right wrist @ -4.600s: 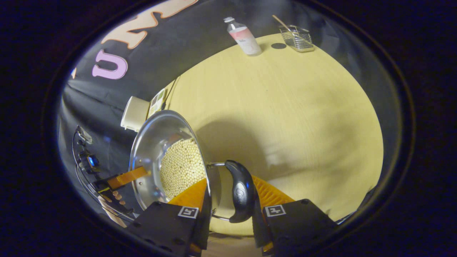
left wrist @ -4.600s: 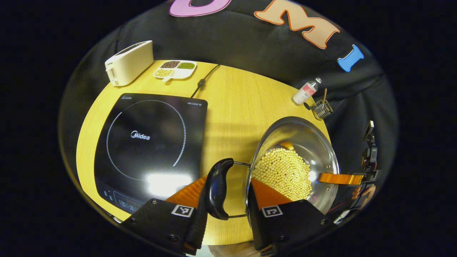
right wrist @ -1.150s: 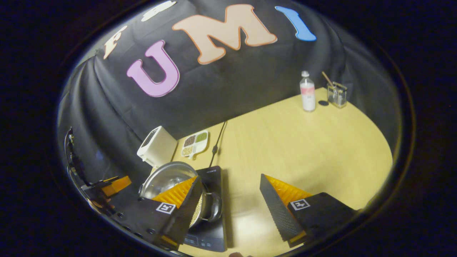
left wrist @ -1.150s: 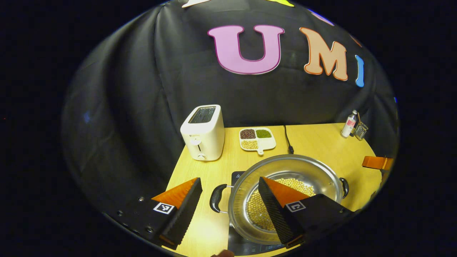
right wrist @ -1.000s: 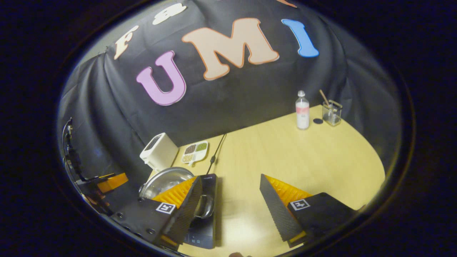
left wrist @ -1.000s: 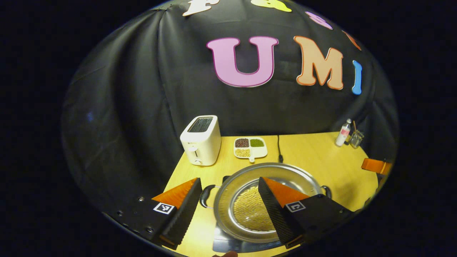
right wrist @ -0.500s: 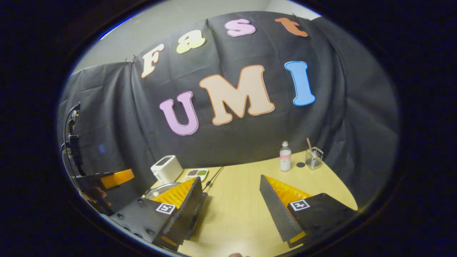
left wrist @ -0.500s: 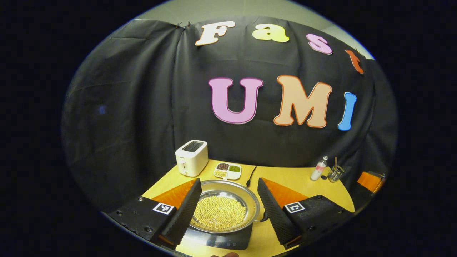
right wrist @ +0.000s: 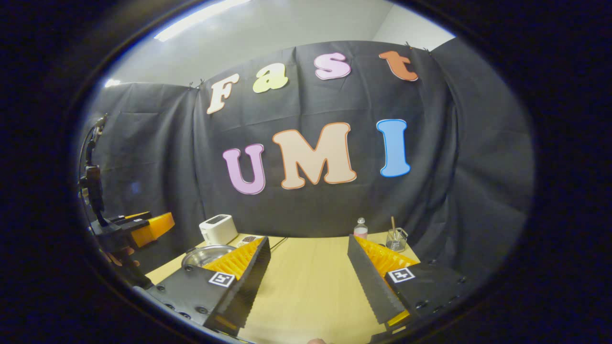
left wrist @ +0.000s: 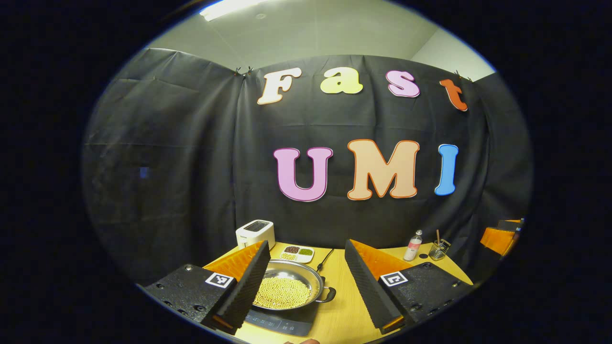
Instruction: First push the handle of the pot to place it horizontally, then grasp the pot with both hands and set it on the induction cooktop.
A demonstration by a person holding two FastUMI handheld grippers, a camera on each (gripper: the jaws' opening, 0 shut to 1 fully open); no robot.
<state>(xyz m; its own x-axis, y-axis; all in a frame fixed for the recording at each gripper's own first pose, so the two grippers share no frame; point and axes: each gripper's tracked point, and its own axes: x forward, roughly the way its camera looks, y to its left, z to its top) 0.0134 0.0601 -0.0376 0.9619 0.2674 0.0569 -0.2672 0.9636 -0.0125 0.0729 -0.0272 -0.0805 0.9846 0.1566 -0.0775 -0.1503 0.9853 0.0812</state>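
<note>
The steel pot [left wrist: 306,273], holding yellow beans, sits on the black induction cooktop [left wrist: 282,326] at the table's near left. Its right side handle [left wrist: 330,294] points sideways. My left gripper [left wrist: 305,242] is open and held back from the table, with the pot seen low between its fingers and nothing touching it. My right gripper [right wrist: 308,238] is also open, over bare wood to the right of the pot [right wrist: 205,255]. In the right gripper view, the left gripper [right wrist: 143,224] and the hand holding it appear at the far left.
A white toaster [left wrist: 256,233] and a divided dish of beans [left wrist: 297,253] stand behind the cooktop, whose cable [left wrist: 325,258] runs to the back. A bottle [left wrist: 413,245] and a glass holder [left wrist: 439,249] are at the back right of the wooden table [right wrist: 311,286].
Both grippers let go of the pot's handles after it came to rest on the cooktop. They have drawn back and tilted up, so the table looks smaller and lower.
</note>
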